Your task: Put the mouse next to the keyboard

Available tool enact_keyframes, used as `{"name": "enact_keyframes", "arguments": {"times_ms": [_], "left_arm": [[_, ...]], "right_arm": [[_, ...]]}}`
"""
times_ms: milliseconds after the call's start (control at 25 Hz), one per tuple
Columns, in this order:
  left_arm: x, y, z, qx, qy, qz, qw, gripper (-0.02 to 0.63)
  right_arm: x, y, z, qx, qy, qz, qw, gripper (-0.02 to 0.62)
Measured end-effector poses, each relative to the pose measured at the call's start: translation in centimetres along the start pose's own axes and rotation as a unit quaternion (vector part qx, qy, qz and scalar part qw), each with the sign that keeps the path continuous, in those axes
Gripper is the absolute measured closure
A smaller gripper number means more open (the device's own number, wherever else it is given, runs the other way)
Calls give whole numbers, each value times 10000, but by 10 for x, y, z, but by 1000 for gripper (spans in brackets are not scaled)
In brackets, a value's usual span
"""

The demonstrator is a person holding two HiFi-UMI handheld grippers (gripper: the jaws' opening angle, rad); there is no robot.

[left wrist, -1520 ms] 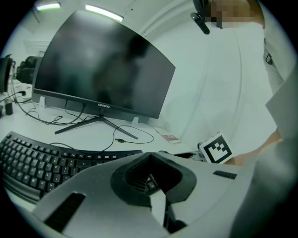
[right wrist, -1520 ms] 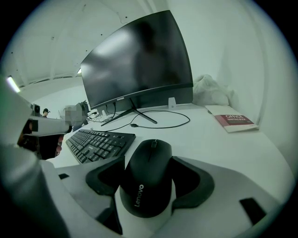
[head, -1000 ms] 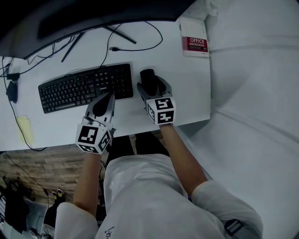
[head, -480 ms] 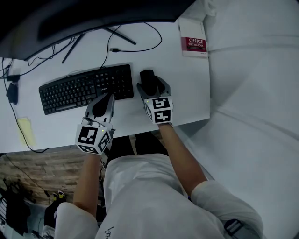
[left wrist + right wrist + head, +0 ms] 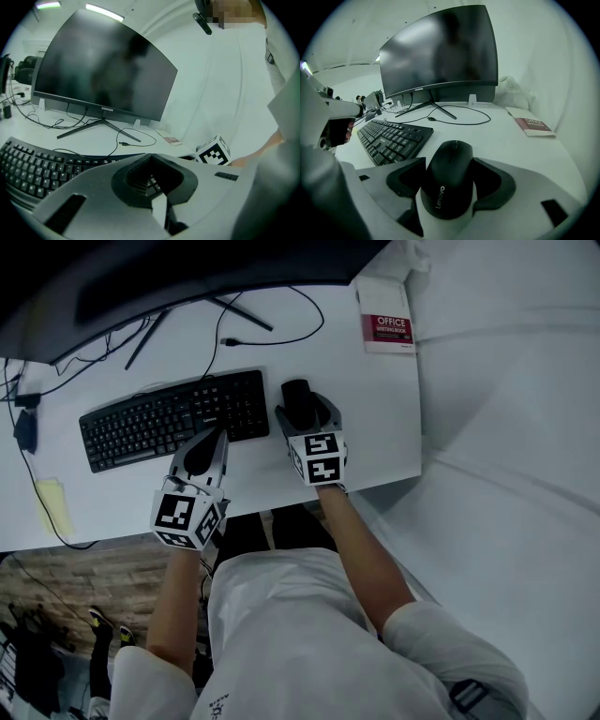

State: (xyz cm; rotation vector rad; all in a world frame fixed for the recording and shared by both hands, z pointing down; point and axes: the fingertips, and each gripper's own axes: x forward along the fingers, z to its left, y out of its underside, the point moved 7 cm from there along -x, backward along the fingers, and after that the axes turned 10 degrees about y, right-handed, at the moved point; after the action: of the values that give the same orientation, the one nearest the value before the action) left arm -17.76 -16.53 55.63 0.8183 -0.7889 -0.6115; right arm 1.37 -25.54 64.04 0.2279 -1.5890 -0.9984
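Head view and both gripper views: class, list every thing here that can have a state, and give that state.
right gripper: jaws shut on the mouse.
mouse: gripped, just right of the keyboard.
left gripper: jaws together, nothing between them.
monitor: screen dark.
cable plug: loose, plugged into nothing.
notebook: closed, lying flat.

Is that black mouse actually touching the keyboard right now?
Apart. The right gripper view shows a strip of bare white desk between the mouse and the keyboard; the head view shows the same gap.
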Motion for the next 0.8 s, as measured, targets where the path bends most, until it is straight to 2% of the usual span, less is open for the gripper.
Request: {"name": "enact_keyframes", "arguments": {"times_ms": [800], "left_arm": [[-9, -7, 2, 94, 127, 10, 9999, 595]], "right_arm": [[3, 1, 3, -70, 183, 72, 9998, 270]]}}
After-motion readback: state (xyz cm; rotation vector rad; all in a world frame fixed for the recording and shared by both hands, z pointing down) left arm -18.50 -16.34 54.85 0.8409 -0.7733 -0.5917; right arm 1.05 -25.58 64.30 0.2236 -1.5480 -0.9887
